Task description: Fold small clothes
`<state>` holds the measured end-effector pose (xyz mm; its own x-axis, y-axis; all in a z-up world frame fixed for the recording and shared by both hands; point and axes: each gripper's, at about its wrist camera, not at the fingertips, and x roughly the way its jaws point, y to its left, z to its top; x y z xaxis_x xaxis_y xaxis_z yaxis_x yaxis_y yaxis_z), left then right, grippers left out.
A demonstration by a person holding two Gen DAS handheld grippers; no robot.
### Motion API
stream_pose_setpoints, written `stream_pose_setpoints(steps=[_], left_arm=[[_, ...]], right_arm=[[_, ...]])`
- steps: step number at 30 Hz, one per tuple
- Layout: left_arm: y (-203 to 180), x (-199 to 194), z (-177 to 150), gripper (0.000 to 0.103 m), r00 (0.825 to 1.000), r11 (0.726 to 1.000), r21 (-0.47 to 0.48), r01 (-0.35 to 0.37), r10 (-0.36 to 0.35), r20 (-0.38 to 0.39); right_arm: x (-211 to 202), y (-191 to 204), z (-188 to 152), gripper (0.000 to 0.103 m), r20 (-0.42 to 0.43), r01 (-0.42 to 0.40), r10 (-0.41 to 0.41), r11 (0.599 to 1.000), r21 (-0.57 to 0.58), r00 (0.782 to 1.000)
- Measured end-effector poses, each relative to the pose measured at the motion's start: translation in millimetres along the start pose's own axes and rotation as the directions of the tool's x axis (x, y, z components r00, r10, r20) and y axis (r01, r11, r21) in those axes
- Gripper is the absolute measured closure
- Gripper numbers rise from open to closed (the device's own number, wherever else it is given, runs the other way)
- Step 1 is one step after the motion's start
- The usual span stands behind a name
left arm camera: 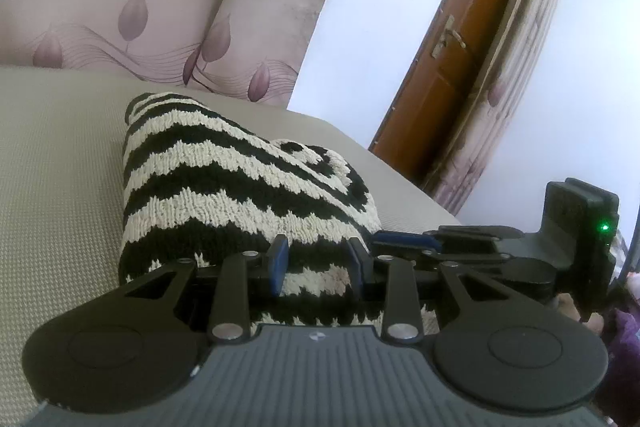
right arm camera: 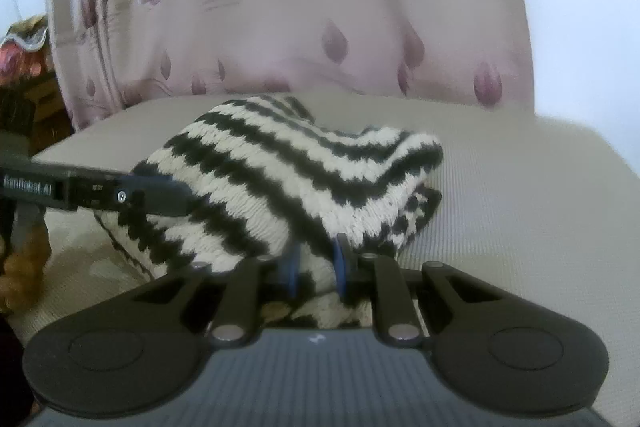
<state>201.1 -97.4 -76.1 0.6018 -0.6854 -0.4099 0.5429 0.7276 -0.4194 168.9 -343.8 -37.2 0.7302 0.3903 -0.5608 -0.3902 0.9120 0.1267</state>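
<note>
A black-and-cream zigzag knit garment [left arm camera: 224, 187] lies bunched on the beige seat cushion [left arm camera: 60, 187]. My left gripper [left arm camera: 319, 263] is shut on its near edge, and knit fills the gap between the blue pads [left arm camera: 280, 263]. My right gripper [left arm camera: 380, 237] comes in flat from the right and touches the garment's right corner. In the right wrist view the garment [right arm camera: 280, 163] is doubled over, its top layer hanging toward me. My right gripper [right arm camera: 317, 265] is shut on that folded edge. My left gripper [right arm camera: 184, 195] reaches in from the left and presses into the knit.
Back cushions with a purple leaf print [left arm camera: 140, 7] stand behind the seat. A brown door [left arm camera: 452, 47] and a white wall lie off to the right. A dark gold-trimmed piece of furniture [right arm camera: 24, 75] stands to the left of the seat [right arm camera: 520, 207].
</note>
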Motion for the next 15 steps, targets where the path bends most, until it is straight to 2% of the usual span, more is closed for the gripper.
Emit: stream_pose_setpoints(steps=[5, 10, 15], left_arm=[[-8.7, 1.7, 2.2, 0.058, 1.000, 0.999, 0.029, -0.014, 0.015, -0.011], [-17.1, 5.2, 4.1, 0.052, 0.999, 0.998, 0.052, -0.037, 0.038, -0.025], [-22.7, 6.8, 6.3, 0.049, 0.997, 0.996, 0.069, -0.060, 0.063, -0.036]], right_arm=[[-4.2, -1.5, 3.4, 0.086, 0.020, -0.005, 0.005, 0.999, 0.035, 1.000], [-8.3, 17.6, -1.4, 0.085, 0.021, 0.048, -0.047, 0.995, -0.084, 0.999], [-8.5, 9.9, -8.6, 0.085, 0.051, 0.031, -0.028, 0.998, -0.058, 0.998]])
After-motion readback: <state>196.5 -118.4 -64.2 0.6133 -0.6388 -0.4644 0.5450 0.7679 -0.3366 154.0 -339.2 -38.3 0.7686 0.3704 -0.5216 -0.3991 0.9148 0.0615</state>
